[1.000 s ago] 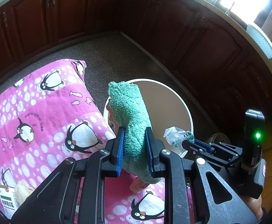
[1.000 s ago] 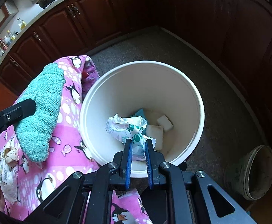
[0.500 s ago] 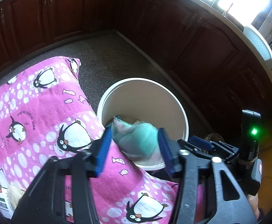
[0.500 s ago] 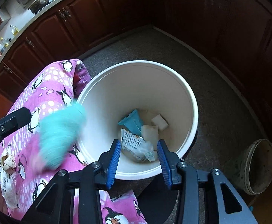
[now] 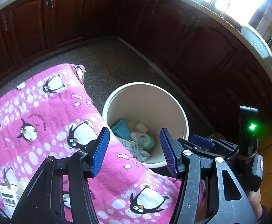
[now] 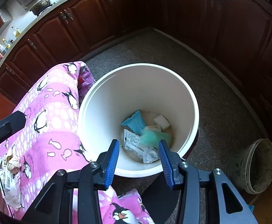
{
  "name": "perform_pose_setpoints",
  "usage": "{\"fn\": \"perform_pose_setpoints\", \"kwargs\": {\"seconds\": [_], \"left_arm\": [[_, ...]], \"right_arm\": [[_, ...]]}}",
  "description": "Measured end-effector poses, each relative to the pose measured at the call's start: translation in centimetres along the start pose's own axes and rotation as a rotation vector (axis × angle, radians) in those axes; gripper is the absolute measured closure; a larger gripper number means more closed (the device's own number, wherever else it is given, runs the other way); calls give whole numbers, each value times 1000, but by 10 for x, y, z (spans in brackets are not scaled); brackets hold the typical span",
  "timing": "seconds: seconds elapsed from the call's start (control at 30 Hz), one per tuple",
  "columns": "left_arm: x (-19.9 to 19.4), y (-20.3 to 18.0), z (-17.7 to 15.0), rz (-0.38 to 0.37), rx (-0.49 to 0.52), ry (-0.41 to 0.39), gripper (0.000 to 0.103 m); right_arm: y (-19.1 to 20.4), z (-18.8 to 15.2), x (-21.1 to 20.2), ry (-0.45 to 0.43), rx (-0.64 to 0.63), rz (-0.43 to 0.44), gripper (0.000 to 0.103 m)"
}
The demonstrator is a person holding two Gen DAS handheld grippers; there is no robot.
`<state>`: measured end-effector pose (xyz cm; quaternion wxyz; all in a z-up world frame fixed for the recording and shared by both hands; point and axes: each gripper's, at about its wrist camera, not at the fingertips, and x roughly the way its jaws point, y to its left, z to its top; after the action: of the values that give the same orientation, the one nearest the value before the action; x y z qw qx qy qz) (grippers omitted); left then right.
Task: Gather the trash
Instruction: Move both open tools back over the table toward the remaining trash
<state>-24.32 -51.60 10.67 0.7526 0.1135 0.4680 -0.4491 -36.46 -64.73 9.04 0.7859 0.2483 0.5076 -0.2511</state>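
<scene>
The teal terry cloth (image 6: pixel 152 136) is seen lying at the bottom of the white bucket (image 6: pixel 102 100), blurred in the right wrist view, on top of a crumpled printed wrapper (image 6: pixel 136 145). It is not held by either tool. In the left wrist view the same cloth (image 5: pixel 145 141) is found inside the bucket (image 5: pixel 182 115), below and beyond the parted fingers.

Beside the cloth in the bucket, a blue packet (image 6: pixel 134 122) and white foam blocks (image 6: pixel 162 122) are seen, the packet toward the bucket's left wall, the blocks toward its far right.

The left gripper (image 5: pixel 134 151) is released: its jaws have just been opening, its blue pads stand apart, and nothing is pressed between them. It is held over the near left rim of the bucket, above the penguin blanket (image 5: pixel 42 115).

The right gripper (image 6: pixel 138 161) is likewise released, its jaws having just been opening, with nothing clamped; the bucket's near rim and the wrapper are framed in the gap between its pads.

The pink penguin blanket is draped against the bucket's left side. On it, well to the left of the bucket, a crumpled paper wad (image 6: pixel 13 163) and a labelled wrapper (image 6: pixel 8 183) are seen. To the right of the bucket, a dirty round tub (image 6: pixel 253 168) is stood on the grey floor (image 6: pixel 220 100). Dark wooden cabinets (image 6: pixel 64 37) are ranged behind the bucket.
</scene>
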Motion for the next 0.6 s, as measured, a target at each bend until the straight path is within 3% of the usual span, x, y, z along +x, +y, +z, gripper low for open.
{"fn": "perform_pose_setpoints", "kwargs": {"seconds": [0.47, 0.6], "left_arm": [[-27, 14, -6, 62, -12, -30, 49], [-38, 17, -9, 77, -10, -44, 44]], "right_arm": [[27, -1, -20, -35, -36, 10, 57], [39, -1, -30, -49, -60, 20, 56]]}}
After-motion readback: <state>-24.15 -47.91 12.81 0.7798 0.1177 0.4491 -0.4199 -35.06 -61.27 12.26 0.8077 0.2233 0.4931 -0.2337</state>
